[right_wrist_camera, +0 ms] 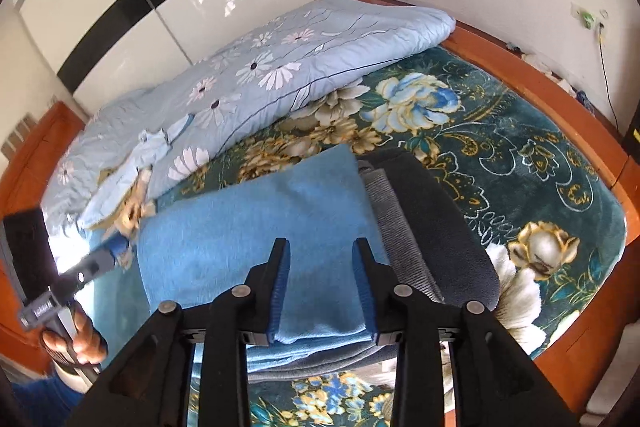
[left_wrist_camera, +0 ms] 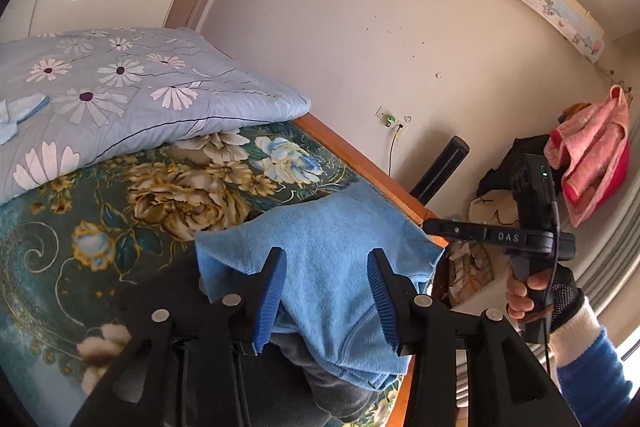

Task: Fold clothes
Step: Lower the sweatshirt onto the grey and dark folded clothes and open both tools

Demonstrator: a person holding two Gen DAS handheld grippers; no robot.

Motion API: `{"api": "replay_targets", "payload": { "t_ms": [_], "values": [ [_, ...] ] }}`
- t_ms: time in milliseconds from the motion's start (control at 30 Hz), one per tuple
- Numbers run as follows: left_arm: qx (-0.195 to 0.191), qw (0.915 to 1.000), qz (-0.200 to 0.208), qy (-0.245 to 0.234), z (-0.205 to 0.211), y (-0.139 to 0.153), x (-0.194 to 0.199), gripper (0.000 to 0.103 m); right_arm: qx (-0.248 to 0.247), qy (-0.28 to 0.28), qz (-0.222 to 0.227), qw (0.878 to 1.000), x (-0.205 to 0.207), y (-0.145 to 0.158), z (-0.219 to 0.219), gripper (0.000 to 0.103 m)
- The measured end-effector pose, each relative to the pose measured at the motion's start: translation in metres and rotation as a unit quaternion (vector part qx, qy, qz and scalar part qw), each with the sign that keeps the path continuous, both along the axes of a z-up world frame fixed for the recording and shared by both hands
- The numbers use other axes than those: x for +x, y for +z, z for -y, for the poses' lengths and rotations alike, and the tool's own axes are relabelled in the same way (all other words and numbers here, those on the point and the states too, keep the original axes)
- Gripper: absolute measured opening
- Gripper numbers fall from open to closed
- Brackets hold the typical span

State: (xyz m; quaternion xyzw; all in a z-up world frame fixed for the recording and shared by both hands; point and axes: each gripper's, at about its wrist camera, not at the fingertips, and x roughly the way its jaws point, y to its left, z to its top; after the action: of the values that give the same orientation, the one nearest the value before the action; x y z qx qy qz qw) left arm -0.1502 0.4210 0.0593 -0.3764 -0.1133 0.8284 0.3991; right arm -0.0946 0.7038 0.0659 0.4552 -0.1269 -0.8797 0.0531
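A folded blue fleece cloth [right_wrist_camera: 256,227] lies on a stack of dark grey garments [right_wrist_camera: 436,227] on the bed. My right gripper [right_wrist_camera: 321,241] hovers open over the cloth's near end, fingers apart on either side of it. In the left wrist view the blue cloth [left_wrist_camera: 320,227] fills the gap behind my left gripper [left_wrist_camera: 326,251], which is also open, with a dark grey garment [left_wrist_camera: 336,391] below it. Each gripper shows in the other's view, held by a hand: the right gripper [left_wrist_camera: 432,227] beside the cloth's corner, the left gripper [right_wrist_camera: 114,249] at the cloth's left edge.
A teal floral blanket [right_wrist_camera: 500,147] covers the bed inside an orange wooden frame [right_wrist_camera: 532,75]. A light-blue daisy quilt [right_wrist_camera: 280,59] is heaped at the far side, with a small pale-blue garment [right_wrist_camera: 152,143] on it. A pink towel [left_wrist_camera: 592,155] hangs by the wall.
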Motion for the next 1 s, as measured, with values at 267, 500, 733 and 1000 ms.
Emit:
{"api": "replay_targets", "payload": {
  "t_ms": [267,500,733,1000],
  "values": [
    [-0.058,0.998,0.011,-0.022,-0.022,-0.04,0.005,0.046,0.041,-0.003,0.014,0.999,0.011,-0.03,0.004,0.034],
    [-0.057,0.9977,0.03,-0.021,-0.022,-0.05,0.001,0.047,0.052,-0.007,0.019,0.998,0.006,-0.044,0.012,0.035],
    [-0.064,0.998,-0.004,-0.002,-0.007,-0.028,0.021,0.048,0.053,-0.032,-0.02,0.998,0.029,-0.017,0.024,0.037],
    [-0.095,0.9944,-0.037,0.025,0.009,-0.027,0.061,0.064,0.037,-0.053,-0.061,0.996,0.077,-0.019,0.064,0.054]
  ]
}}
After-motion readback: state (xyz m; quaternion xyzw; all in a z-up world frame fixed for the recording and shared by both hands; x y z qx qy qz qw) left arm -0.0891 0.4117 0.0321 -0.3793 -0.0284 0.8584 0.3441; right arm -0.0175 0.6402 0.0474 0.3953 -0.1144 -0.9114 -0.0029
